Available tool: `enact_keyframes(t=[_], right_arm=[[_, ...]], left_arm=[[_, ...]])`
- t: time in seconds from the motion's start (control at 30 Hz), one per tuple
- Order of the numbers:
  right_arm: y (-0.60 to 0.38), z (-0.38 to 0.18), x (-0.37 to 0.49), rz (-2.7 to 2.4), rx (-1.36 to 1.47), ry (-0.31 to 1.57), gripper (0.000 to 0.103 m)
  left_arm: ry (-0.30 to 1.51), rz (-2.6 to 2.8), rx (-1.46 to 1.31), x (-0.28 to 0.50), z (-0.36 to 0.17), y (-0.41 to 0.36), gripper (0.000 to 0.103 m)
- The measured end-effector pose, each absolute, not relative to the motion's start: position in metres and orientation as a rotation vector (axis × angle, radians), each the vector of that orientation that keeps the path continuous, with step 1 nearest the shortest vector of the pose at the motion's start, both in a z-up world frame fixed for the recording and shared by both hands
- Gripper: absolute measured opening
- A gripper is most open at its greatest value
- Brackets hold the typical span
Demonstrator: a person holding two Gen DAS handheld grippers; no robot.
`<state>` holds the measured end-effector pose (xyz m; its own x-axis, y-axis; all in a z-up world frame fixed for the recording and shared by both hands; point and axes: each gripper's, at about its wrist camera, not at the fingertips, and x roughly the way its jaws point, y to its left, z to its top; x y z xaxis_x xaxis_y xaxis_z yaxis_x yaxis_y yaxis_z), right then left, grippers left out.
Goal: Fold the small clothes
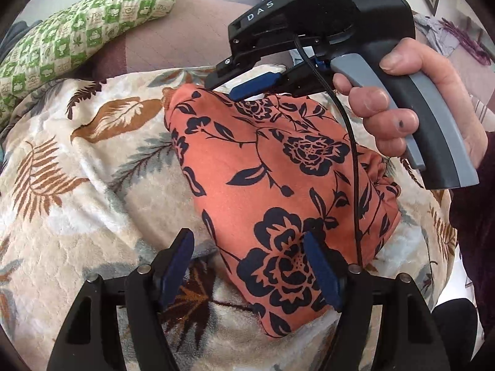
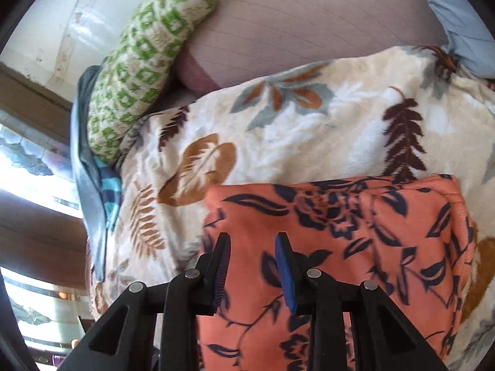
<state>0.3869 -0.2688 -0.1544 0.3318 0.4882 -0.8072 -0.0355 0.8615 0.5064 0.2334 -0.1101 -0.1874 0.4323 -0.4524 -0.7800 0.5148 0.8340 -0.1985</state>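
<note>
the orange floral garment (image 1: pixel 278 185) lies folded into a compact bundle on a cream blanket with a leaf print (image 1: pixel 77 170). the left gripper (image 1: pixel 247 266) hangs over the bundle's near end with its jaws spread wide; one blue pad is over the orange cloth, the other over the bare blanket, and nothing is pinched between them. the right gripper (image 1: pixel 247 88), held in a person's hand (image 1: pixel 411 102), is at the bundle's far edge, its tips just above or touching the fabric, i cannot tell which. in its own view the right gripper (image 2: pixel 252 244) has a narrow gap between its jaws, nothing gripped, with the garment (image 2: pixel 355 247) below. a green checked cushion (image 1: pixel 83 37) sits beyond the blanket.
</note>
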Motion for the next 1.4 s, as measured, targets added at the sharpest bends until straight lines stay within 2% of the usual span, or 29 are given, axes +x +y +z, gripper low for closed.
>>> enact_keyframes(t=[0.1,0.23,0.4,0.5,0.63,0.77,0.87,0.97,1.17,1.4], right_arm=[[-0.239,-0.162,0.397,0.376,0.368,1.226,0.033],[-0.223,-0.206,0.424,0.325,0.387,1.315,0.033],[-0.244,-0.208,0.431,0.295,0.594,1.226,0.033],[-0.264,-0.186,0.411,0.307,0.629,1.118,0.033],[-0.299,-0.167,0.367,0.274,0.609,1.061,0.033],[-0.343,-0.168,0.314,0.169,0.586,1.026,0.033],[-0.370,-0.191,0.282,0.094,0.604,1.053,0.033],[-0.379,-0.192,0.255,0.101,0.621,0.988,0.033],[-0.372,-0.157,0.215,0.097,0.581,0.898,0.033],[-0.354,-0.171,0.189,0.115,0.565,0.992,0.033]], left_arm=[[0.997,-0.607,0.114,0.235,-0.202,-0.111,0.075],[1.055,-0.643,0.140,0.236,-0.218,-0.116,0.076],[1.059,-0.667,0.139,0.237,-0.217,-0.117,0.076],[1.038,-0.662,0.140,0.242,-0.212,-0.114,0.076],[0.941,-0.620,0.152,0.230,-0.191,-0.110,0.076],[0.919,-0.536,0.142,0.232,-0.187,-0.107,0.076],[0.924,-0.495,0.141,0.236,-0.192,-0.107,0.085],[0.913,-0.464,0.150,0.235,-0.192,-0.112,0.087],[0.888,-0.418,0.152,0.227,-0.186,-0.117,0.086],[0.890,-0.379,0.138,0.225,-0.185,-0.119,0.086]])
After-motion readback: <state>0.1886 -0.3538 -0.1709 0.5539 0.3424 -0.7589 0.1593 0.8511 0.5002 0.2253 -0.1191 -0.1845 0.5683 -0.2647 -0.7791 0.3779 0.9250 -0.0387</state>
